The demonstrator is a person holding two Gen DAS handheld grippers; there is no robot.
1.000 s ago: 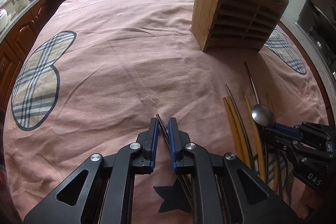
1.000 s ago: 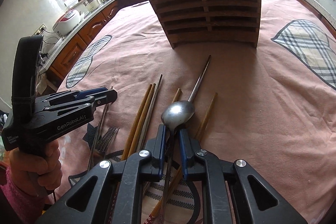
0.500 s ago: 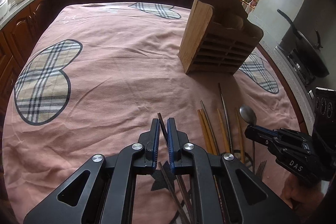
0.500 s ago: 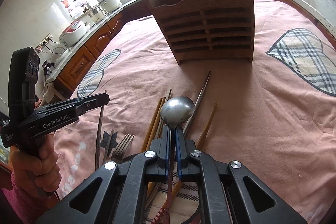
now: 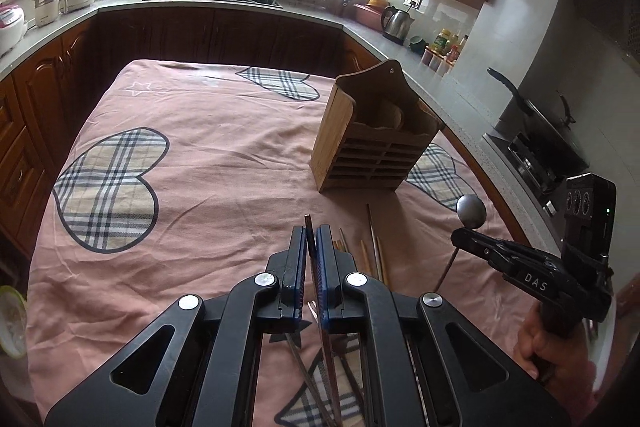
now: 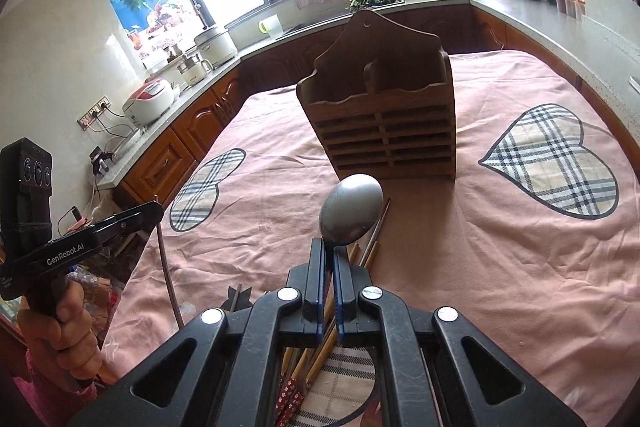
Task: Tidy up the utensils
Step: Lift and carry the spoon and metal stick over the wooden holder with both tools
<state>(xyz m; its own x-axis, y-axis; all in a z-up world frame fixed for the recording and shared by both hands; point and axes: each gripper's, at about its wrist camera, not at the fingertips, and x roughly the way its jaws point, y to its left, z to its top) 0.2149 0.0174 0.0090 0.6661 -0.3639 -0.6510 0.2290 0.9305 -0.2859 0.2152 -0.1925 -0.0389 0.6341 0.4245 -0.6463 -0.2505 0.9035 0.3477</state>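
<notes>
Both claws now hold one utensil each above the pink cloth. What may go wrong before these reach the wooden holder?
1. The left claw pinches a thin dark chopstick near one end; the long free part may swing or slip.
2. The right claw grips the spoon just below its bowl, so the handle may pivot.
3. The wooden holder stands loose on the cloth; a push may tip it.

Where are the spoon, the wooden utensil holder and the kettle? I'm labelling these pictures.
spoon (image 6: pixel 351 210): right wrist view, middle of the bowl.
wooden utensil holder (image 6: pixel 386 137): right wrist view, slatted front wall.
kettle (image 5: pixel 396 20): left wrist view, steel body, on the far counter.
</notes>
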